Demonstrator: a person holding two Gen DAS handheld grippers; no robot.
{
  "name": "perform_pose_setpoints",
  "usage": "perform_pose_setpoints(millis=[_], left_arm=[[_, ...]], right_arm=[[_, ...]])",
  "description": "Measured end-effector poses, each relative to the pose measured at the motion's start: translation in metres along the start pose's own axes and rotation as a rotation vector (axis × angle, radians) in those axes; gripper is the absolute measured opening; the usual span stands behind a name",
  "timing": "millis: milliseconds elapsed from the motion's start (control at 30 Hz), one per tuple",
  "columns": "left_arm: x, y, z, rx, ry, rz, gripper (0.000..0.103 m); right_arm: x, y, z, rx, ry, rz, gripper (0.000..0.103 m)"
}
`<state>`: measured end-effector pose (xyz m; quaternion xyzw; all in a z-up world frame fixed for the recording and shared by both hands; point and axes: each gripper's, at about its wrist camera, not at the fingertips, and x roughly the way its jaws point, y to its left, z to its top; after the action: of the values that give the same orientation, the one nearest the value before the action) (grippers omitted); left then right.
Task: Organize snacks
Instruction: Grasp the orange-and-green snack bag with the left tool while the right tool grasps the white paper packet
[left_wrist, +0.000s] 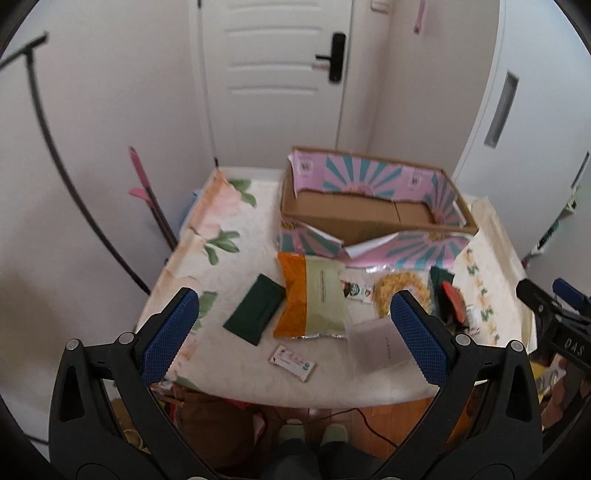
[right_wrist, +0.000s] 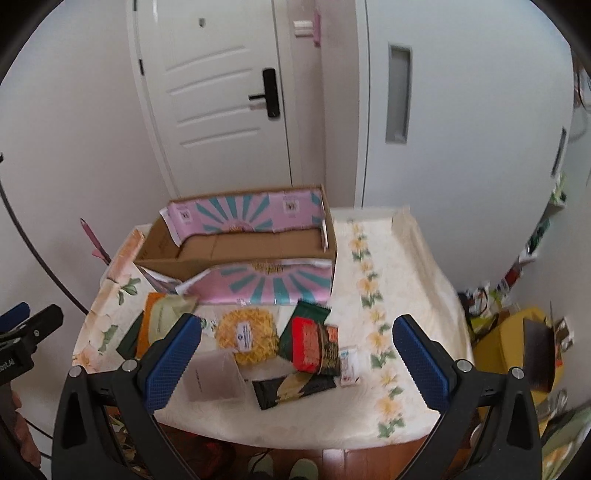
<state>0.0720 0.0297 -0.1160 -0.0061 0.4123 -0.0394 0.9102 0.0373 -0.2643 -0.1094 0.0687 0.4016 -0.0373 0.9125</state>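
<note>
Snacks (right_wrist: 310, 341) beneath 2 wide-open, empty tools.

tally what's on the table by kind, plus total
Box: 1
Orange-green pouch: 1
Yellow noodles: 1
Clear pack: 1
Dark green pack: 1
Black pack: 1
White sachets: 3
Red-green pile: overlapping, cannot split
Total: 9, plus the pile

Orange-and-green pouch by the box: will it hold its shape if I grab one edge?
The pouch lies flat and looks thin, so probably light and floppy; expect sag. Its foil bottom edge looks crinkled, possibly slippery.
</note>
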Motion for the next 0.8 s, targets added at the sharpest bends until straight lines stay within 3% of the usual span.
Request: perform_pose_setpoints(millis=[333, 567, 800], left_arm=[[0.082, -0.001, 0.003, 0.078, 0.121, -0.107, 0.103], [0.135, -0.004, 0.006, 0.099, 0.211, -0.167, 0.102], [0.173, -0.011, 0.008, 0.119, 0.287, -0.174, 0.102]], right_arm=[[0.053, 0.011, -0.051, 0.197, 0.154, -0.043, 0.103], [0.080, 0.021, -0.087, 0.453, 0.227, -0.010, 0.103], [0.095, 0.046, -0.106, 0.582, 0.281, 0.030, 0.103]])
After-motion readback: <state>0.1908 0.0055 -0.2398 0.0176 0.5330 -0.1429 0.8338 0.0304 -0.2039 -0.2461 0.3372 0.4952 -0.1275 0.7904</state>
